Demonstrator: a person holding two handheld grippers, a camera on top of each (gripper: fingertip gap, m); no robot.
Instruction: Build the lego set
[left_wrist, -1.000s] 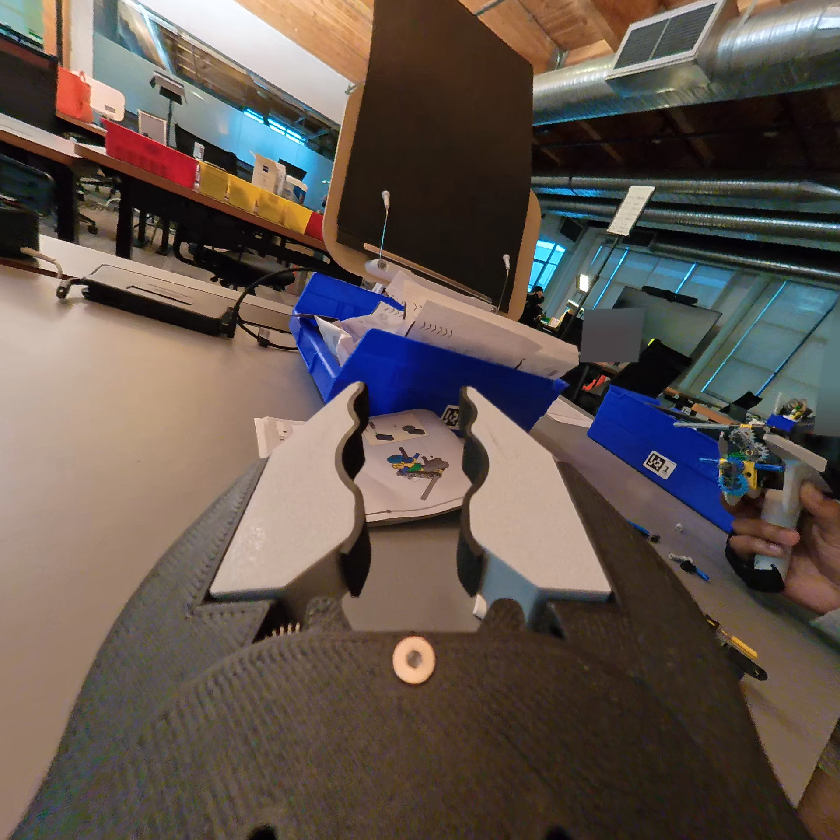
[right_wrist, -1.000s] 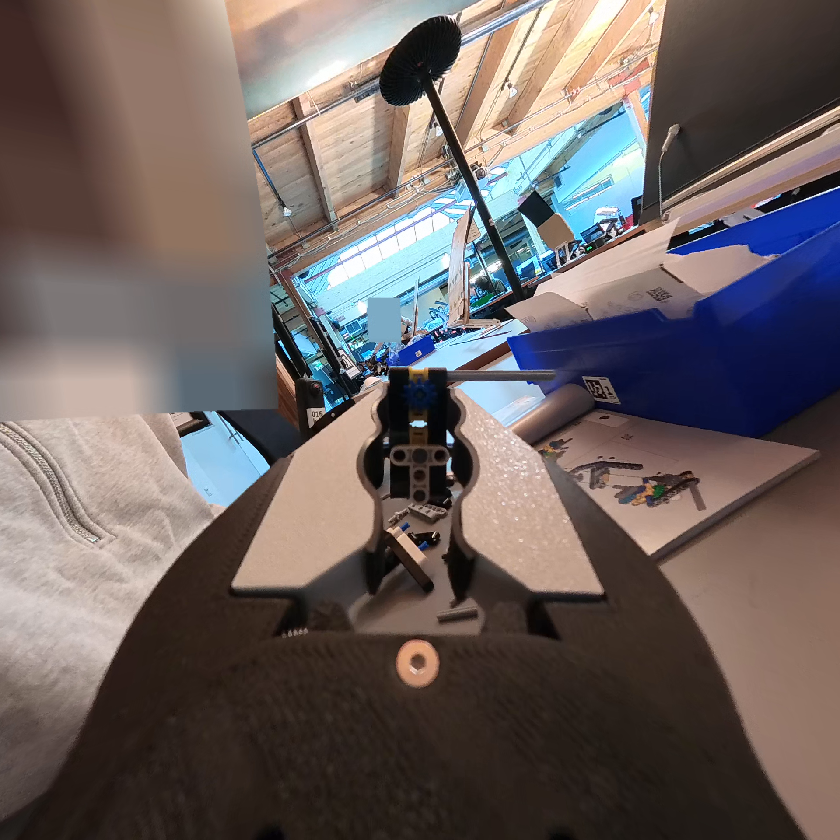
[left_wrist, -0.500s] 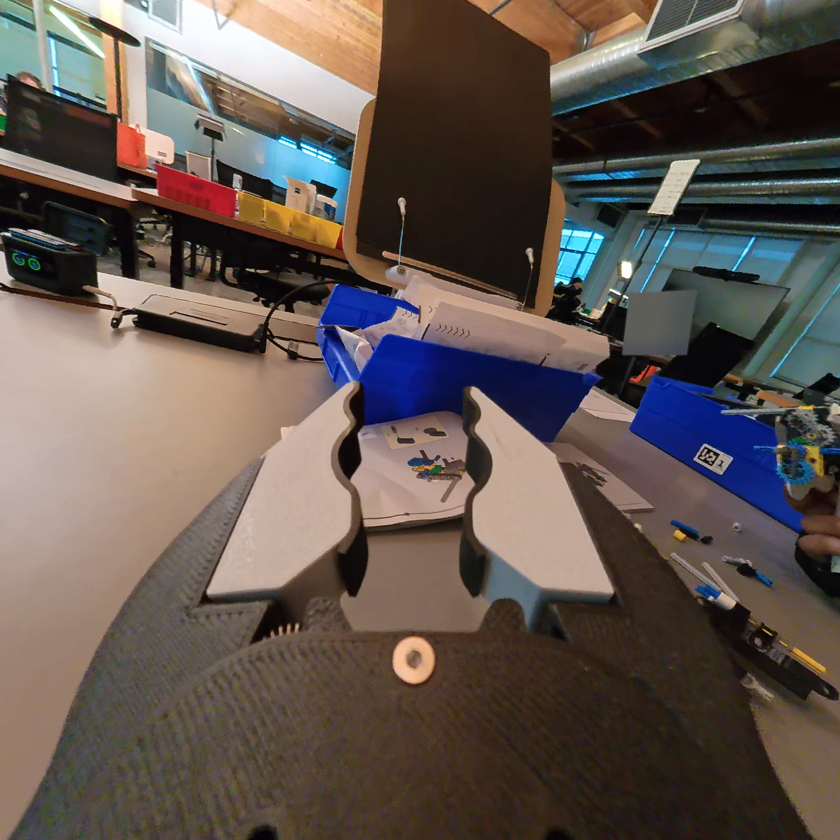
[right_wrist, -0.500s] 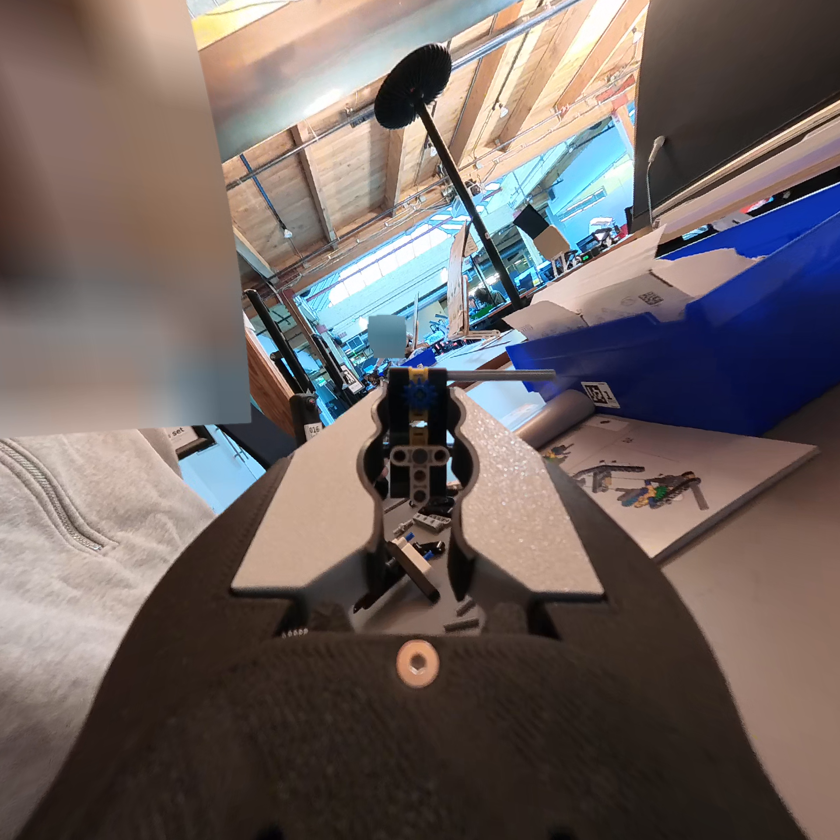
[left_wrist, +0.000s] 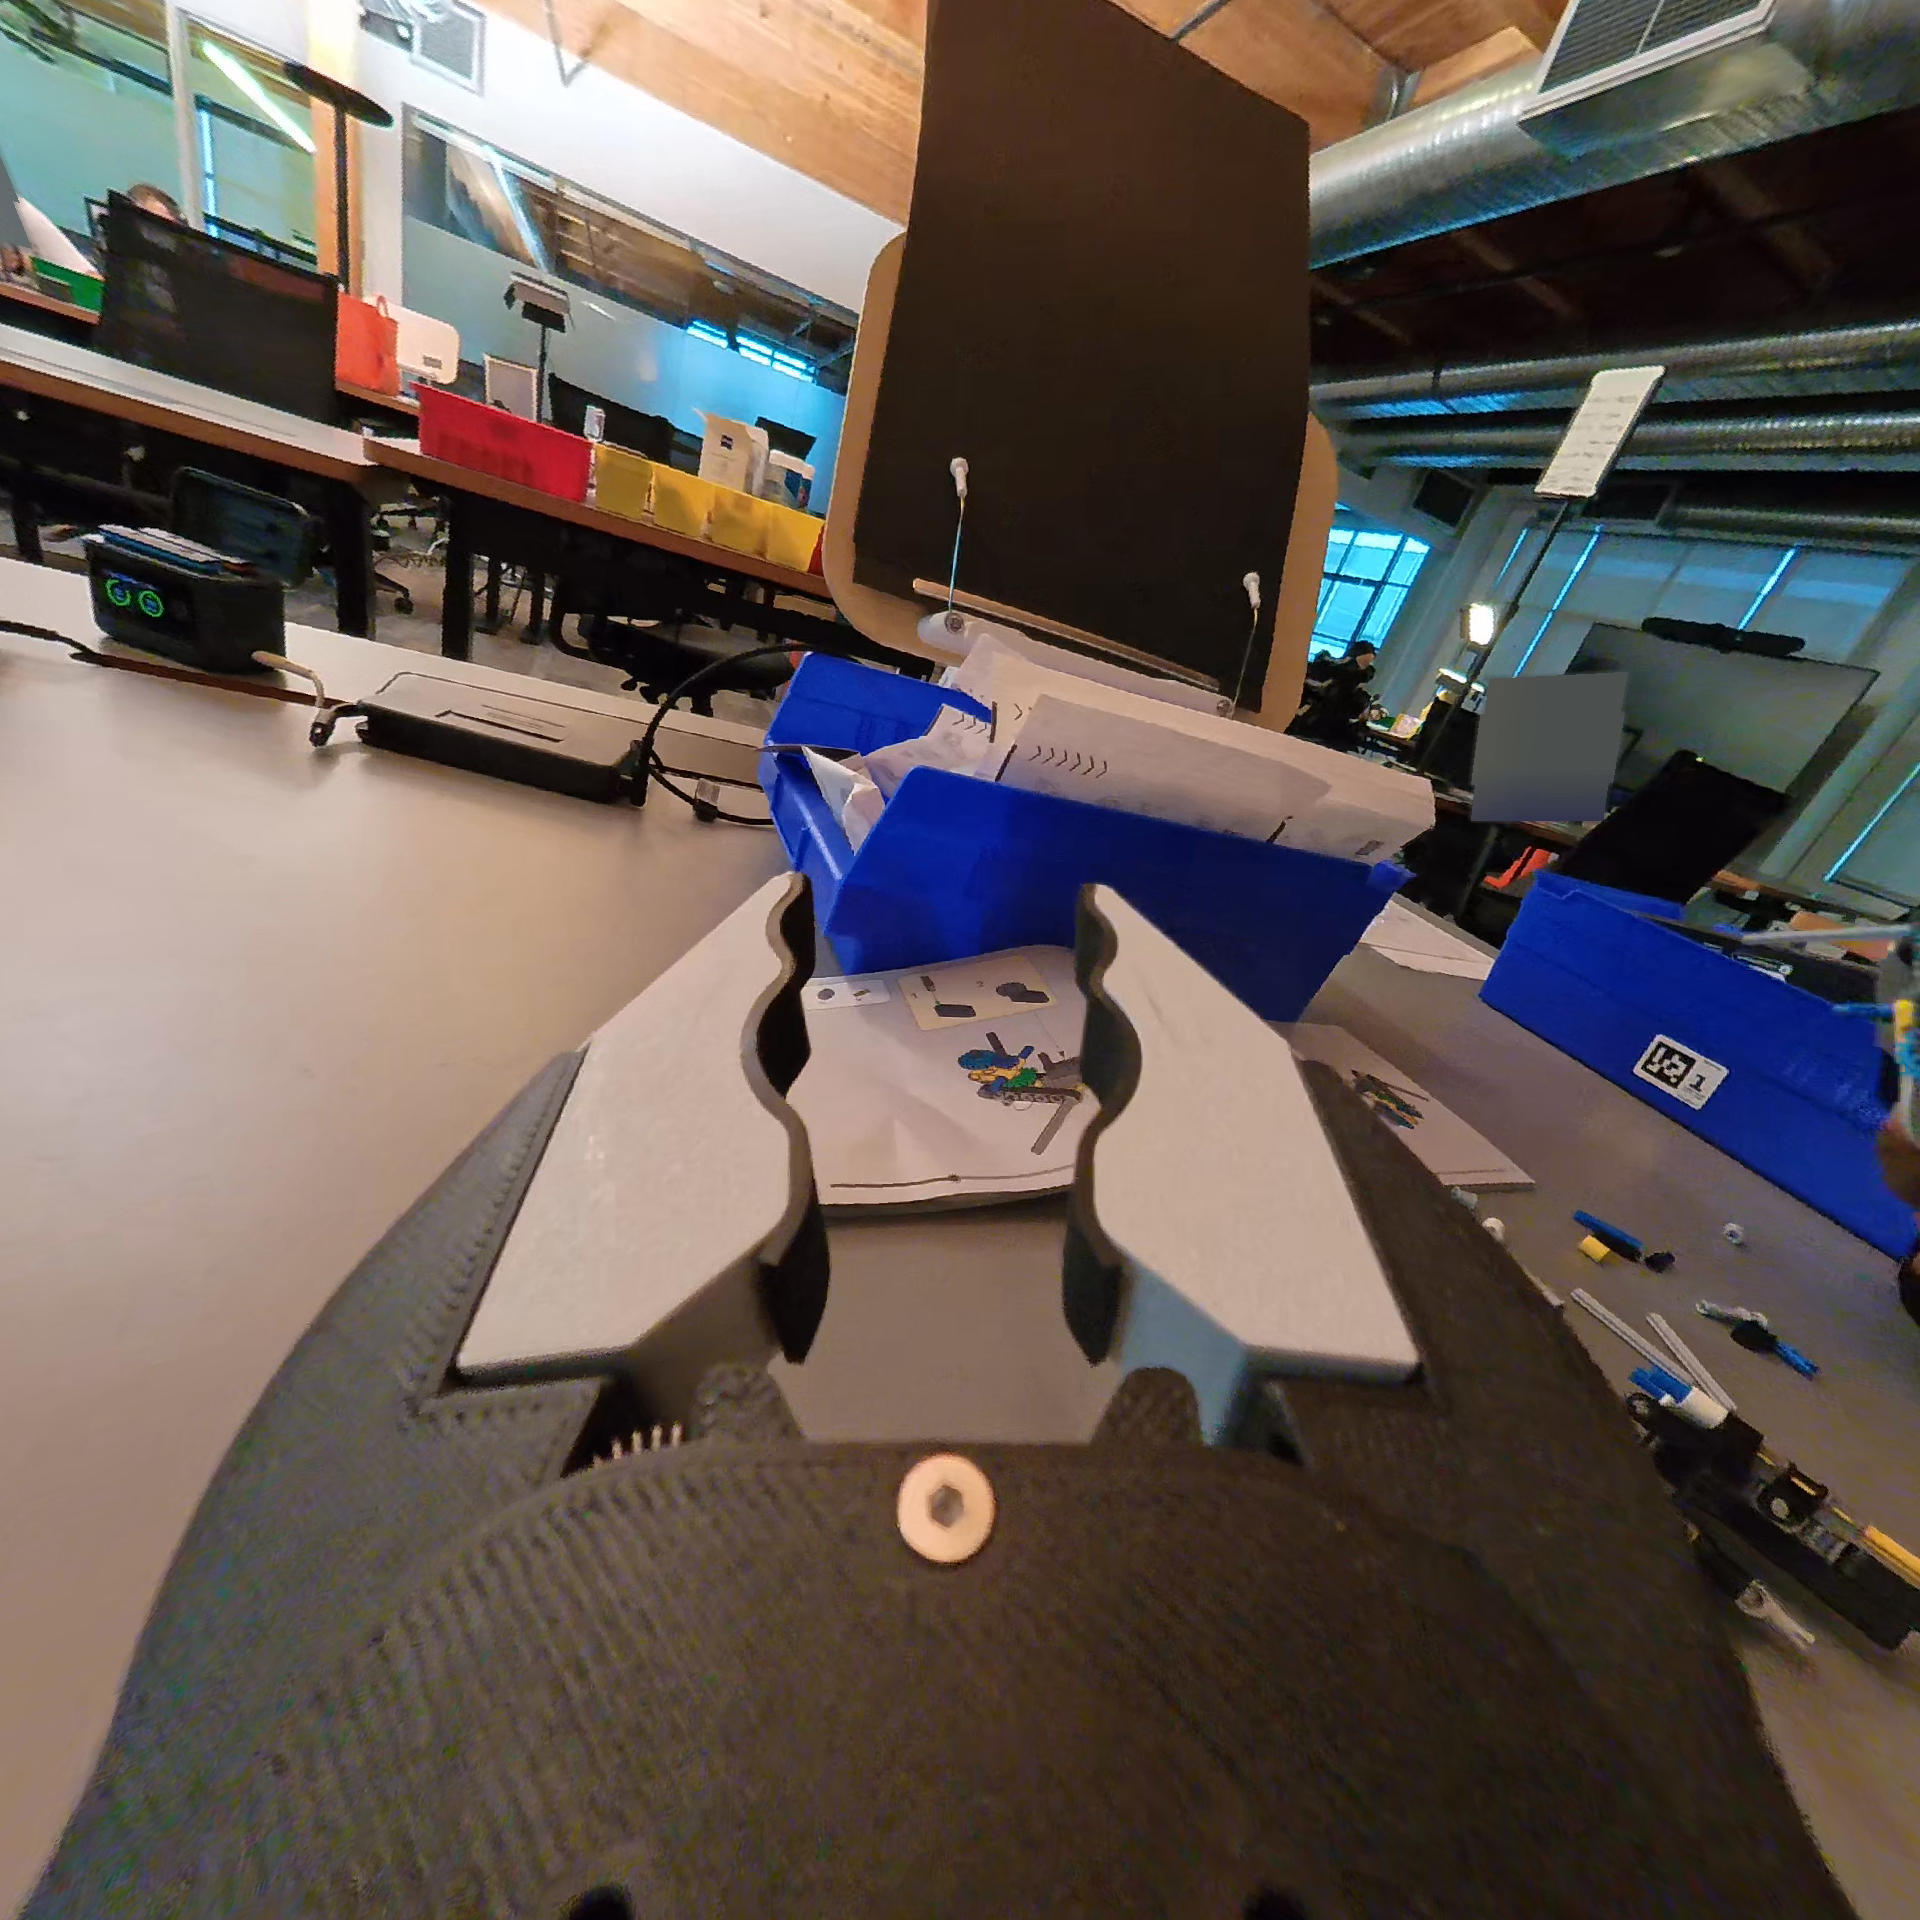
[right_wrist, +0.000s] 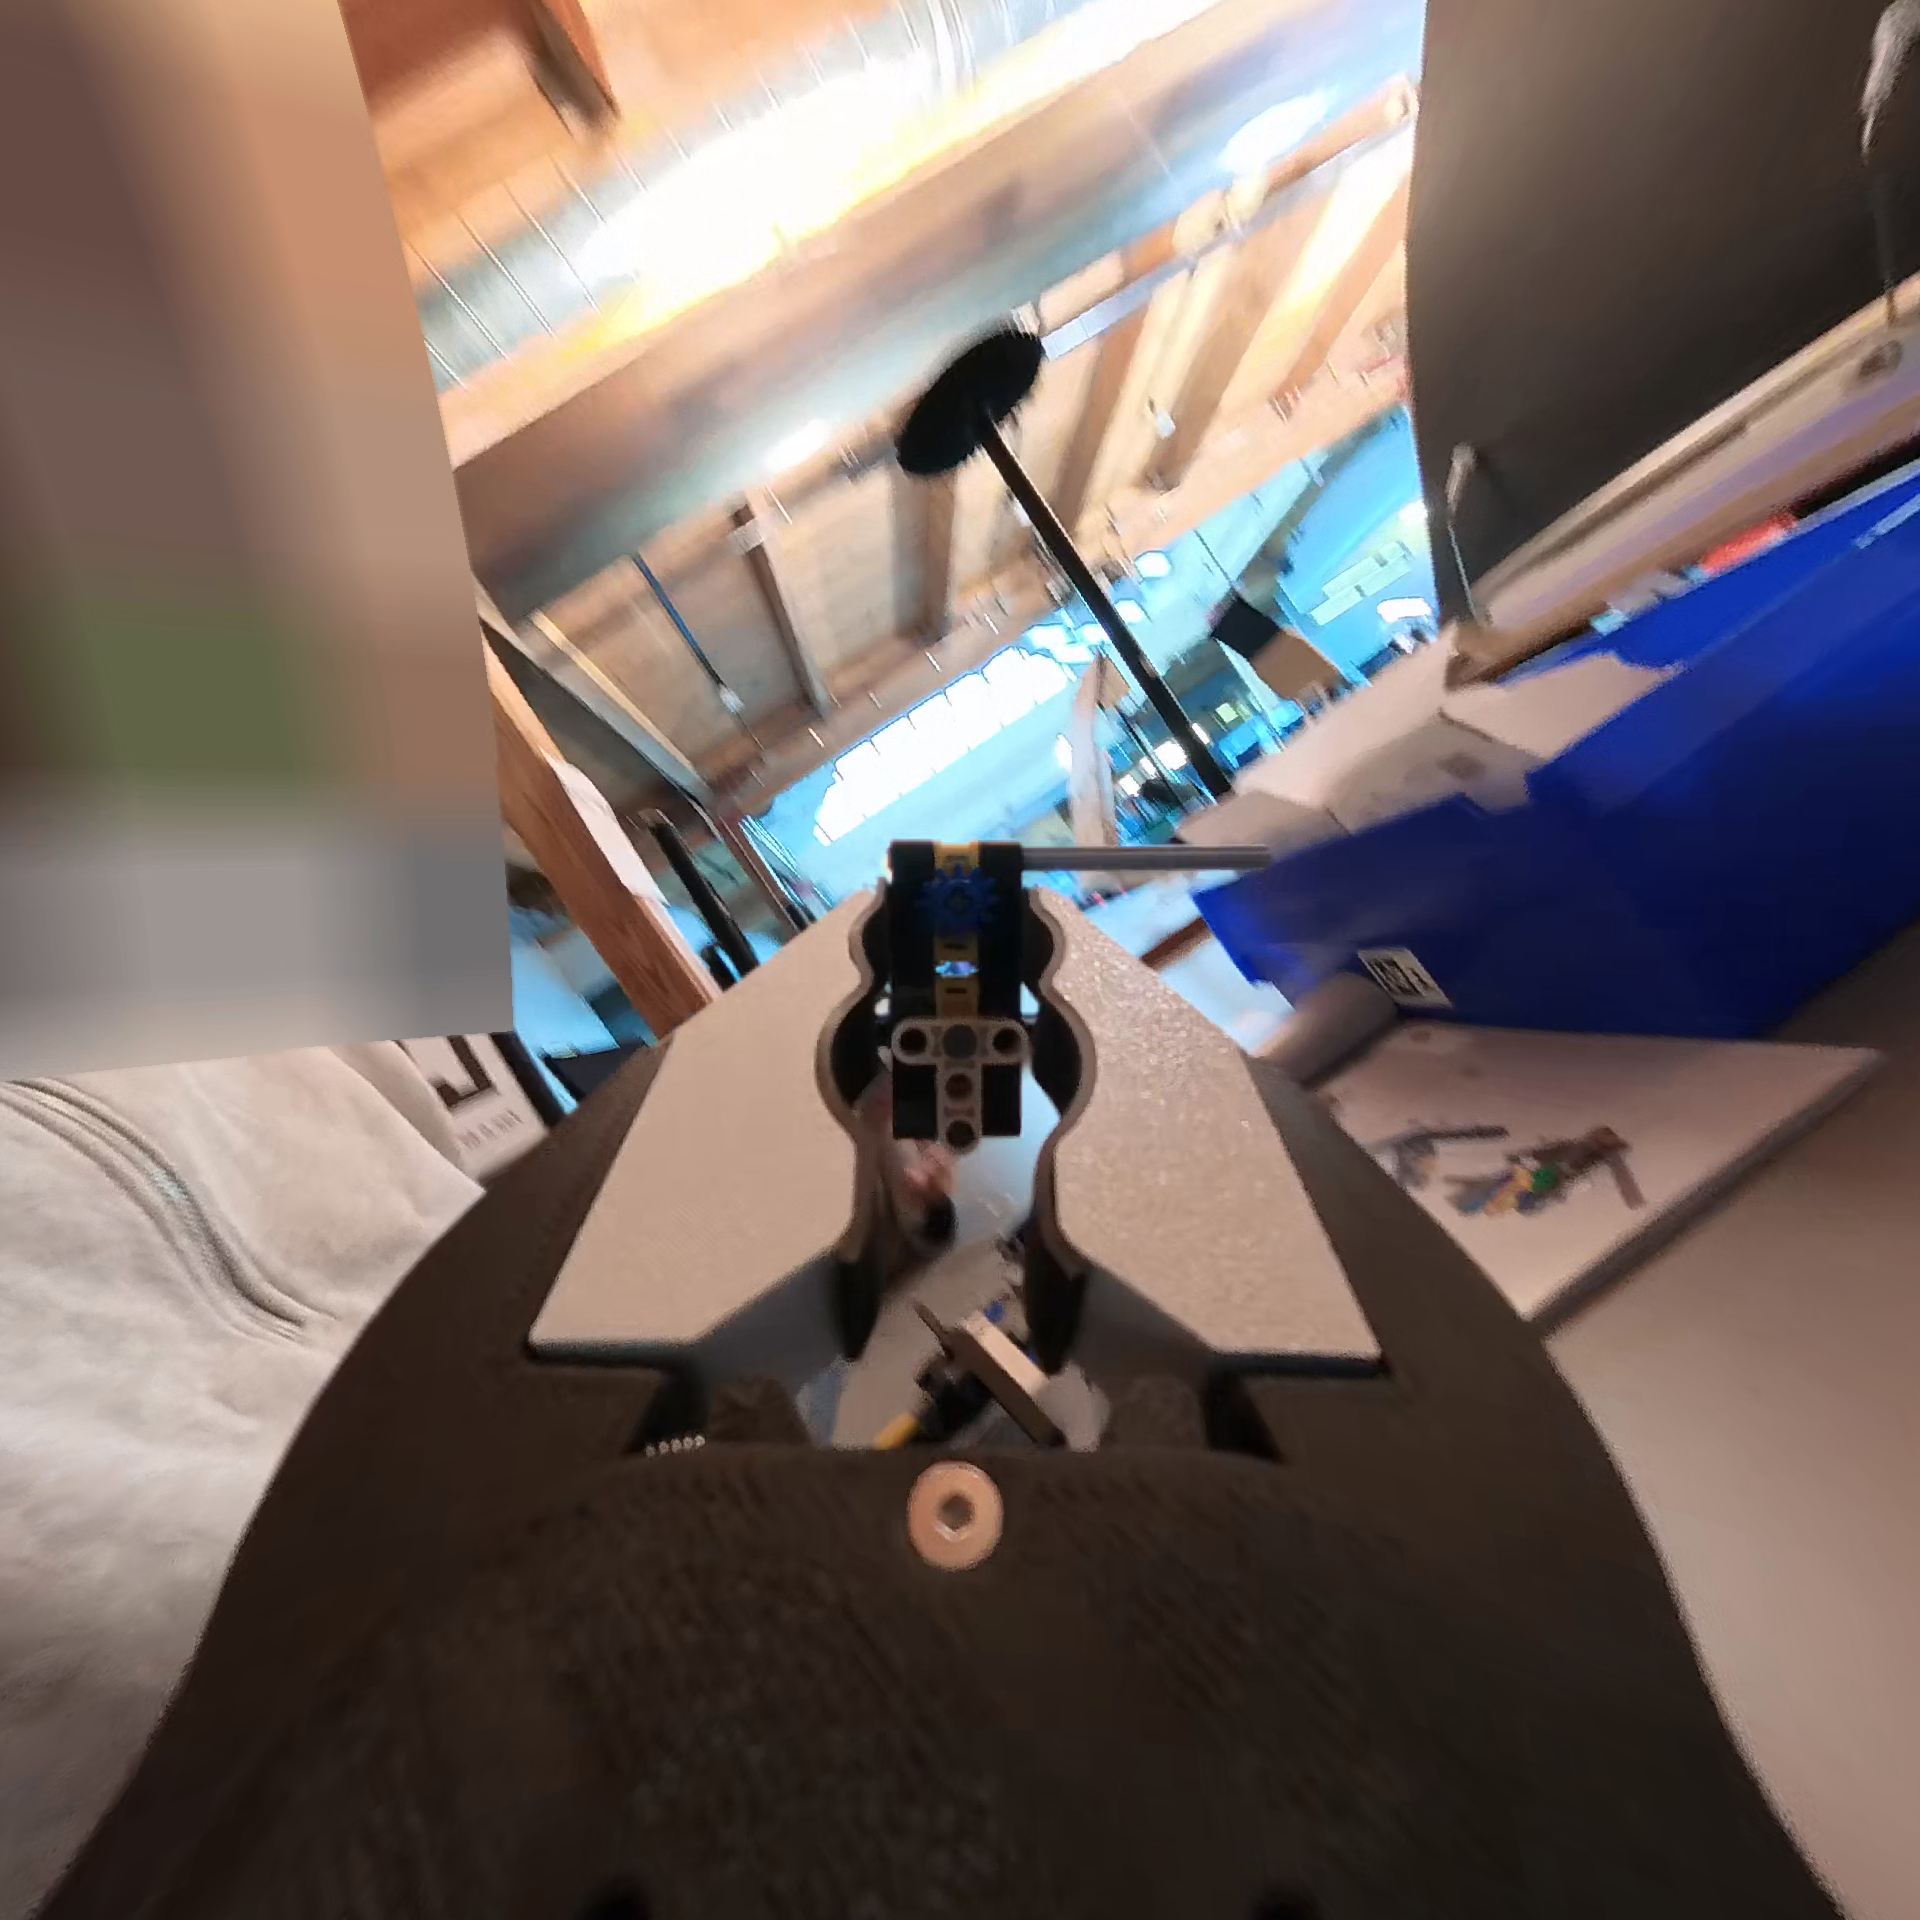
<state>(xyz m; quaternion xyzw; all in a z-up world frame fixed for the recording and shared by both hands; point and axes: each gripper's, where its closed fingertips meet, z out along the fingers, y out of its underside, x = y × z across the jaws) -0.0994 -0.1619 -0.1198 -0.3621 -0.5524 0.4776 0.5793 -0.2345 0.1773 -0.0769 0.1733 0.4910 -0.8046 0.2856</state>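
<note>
Right wrist view: right tongs (right_wrist: 956, 914) clamp a black-yellow lego assembly (right_wrist: 958, 1023) with blue gear; left tongs (left_wrist: 940, 940) gape, empty.

Right wrist view is motion-blurred: ceiling, blue bin (right_wrist: 1621, 914) and booklet (right_wrist: 1579, 1153) all smeared. Lego assembly (right_wrist: 958, 997) lower half hidden between the right tongs (right_wrist: 958, 935). In left wrist view, the small loose parts (left_wrist: 1662, 1309) on the worktop (left_wrist: 260, 987) are too tiny to identify, and the far assembly is cut by the right edge.

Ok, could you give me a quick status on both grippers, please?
Left gripper open, empty, over instruction sheet. Right gripper shut on lego assembly. Loose pieces on table, none obstructing.
</note>
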